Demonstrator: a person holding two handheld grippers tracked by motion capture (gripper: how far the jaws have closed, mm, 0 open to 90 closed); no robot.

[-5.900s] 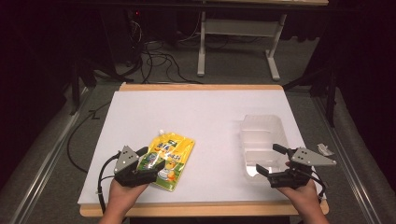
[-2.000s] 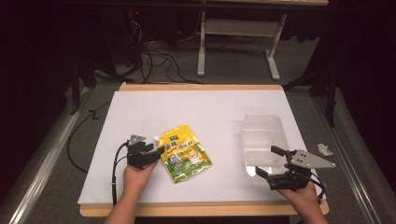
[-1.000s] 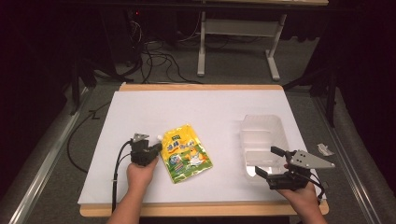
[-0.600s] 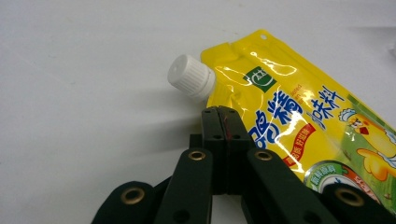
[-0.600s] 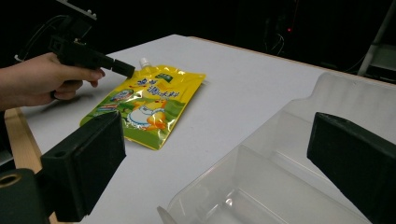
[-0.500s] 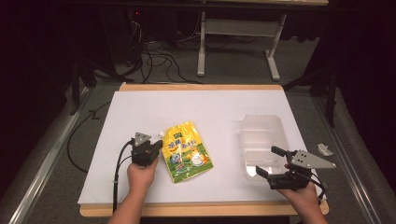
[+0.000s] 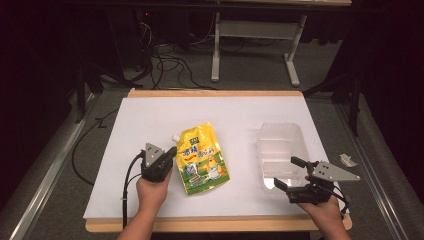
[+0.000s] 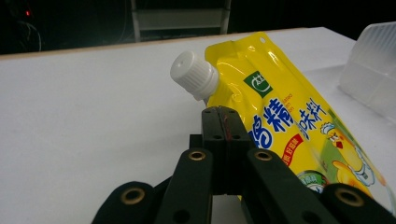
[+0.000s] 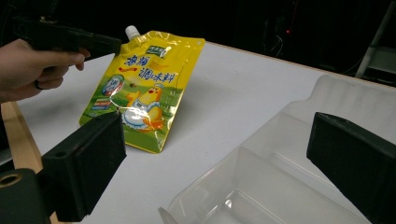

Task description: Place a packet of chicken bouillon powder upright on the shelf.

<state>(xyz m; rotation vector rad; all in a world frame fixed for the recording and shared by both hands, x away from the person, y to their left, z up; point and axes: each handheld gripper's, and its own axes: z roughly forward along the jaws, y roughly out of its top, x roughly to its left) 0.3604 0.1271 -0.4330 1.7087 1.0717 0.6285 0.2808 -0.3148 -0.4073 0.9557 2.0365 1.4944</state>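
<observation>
Overhead forward-down view, two close claw cameras, shared pouch (image 7: 203,159)

Yellow spout pouch (image 8: 289,116): blue Chinese characters, "鸡精" and "调味料" legible. A small green square logo sits above them; its lettering is unreadable.

I've got a small crumpled scrap (image 7: 346,160) off the desk's right edge. Beyond the far edge, cables (image 7: 165,60) trail across the floor beside a metal frame (image 7: 255,35).
</observation>
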